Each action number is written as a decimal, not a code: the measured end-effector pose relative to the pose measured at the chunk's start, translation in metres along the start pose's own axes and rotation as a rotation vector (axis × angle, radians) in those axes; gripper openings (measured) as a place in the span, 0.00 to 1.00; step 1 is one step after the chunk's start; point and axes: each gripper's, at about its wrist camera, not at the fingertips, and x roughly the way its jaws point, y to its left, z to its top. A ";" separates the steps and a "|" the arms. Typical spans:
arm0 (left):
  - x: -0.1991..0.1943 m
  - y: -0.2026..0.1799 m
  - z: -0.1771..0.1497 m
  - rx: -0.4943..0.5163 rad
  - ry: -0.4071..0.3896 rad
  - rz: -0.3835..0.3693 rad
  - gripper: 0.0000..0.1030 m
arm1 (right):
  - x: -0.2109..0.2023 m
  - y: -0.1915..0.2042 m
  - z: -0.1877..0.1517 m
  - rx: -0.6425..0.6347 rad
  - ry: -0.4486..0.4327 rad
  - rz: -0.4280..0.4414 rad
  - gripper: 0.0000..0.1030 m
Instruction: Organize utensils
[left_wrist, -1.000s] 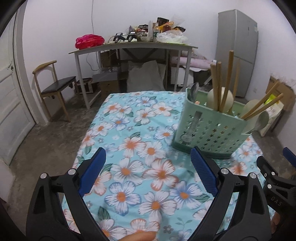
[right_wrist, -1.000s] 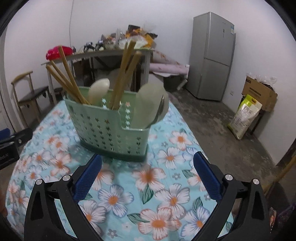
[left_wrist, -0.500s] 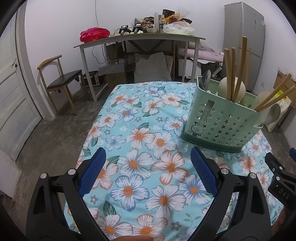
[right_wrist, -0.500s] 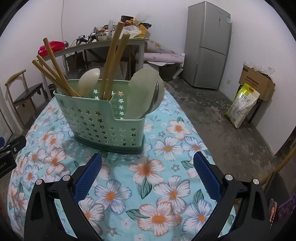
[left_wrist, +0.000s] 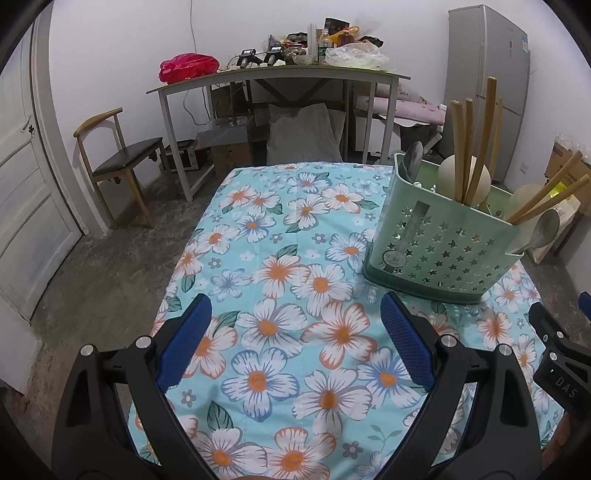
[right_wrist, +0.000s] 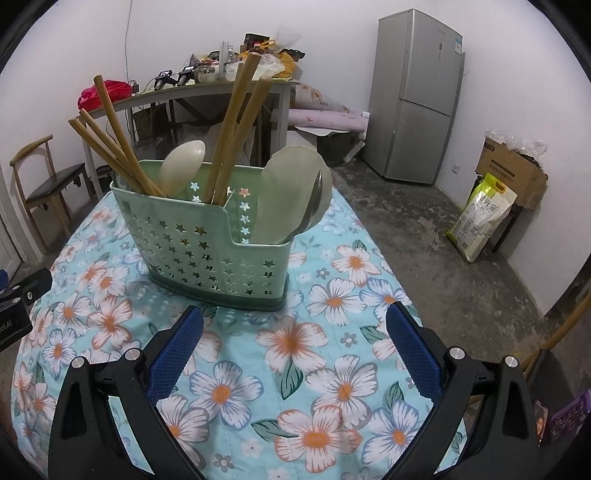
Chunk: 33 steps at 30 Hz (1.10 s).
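A green perforated utensil basket (left_wrist: 443, 254) stands upright on the floral tablecloth (left_wrist: 280, 280), right of my left gripper. It also shows in the right wrist view (right_wrist: 207, 254), straight ahead of my right gripper. It holds several wooden chopsticks (right_wrist: 229, 125), pale spoons (right_wrist: 183, 166) and a metal spoon (right_wrist: 316, 206). My left gripper (left_wrist: 295, 336) is open and empty above the cloth. My right gripper (right_wrist: 291, 343) is open and empty, a little short of the basket.
The small table's edges fall off to the left (left_wrist: 184, 258) and right (right_wrist: 384, 266). Behind stand a cluttered grey desk (left_wrist: 277, 74), a wooden chair (left_wrist: 122, 162), a fridge (right_wrist: 413, 96), a cardboard box (right_wrist: 513, 173) and a sack (right_wrist: 480, 218) on the concrete floor.
Both grippers have drawn back and risen a little from the basket, which now sits lower and farther in both views. Both stay open and empty.
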 end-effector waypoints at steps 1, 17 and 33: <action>0.000 0.000 0.000 0.000 0.000 0.000 0.86 | 0.000 0.000 0.000 -0.002 -0.002 -0.002 0.93; 0.000 0.000 0.000 0.000 0.004 -0.001 0.86 | -0.003 0.001 0.001 -0.007 -0.009 -0.004 0.93; 0.004 0.001 0.000 0.003 0.009 -0.003 0.86 | -0.003 0.001 0.001 -0.006 -0.009 -0.005 0.94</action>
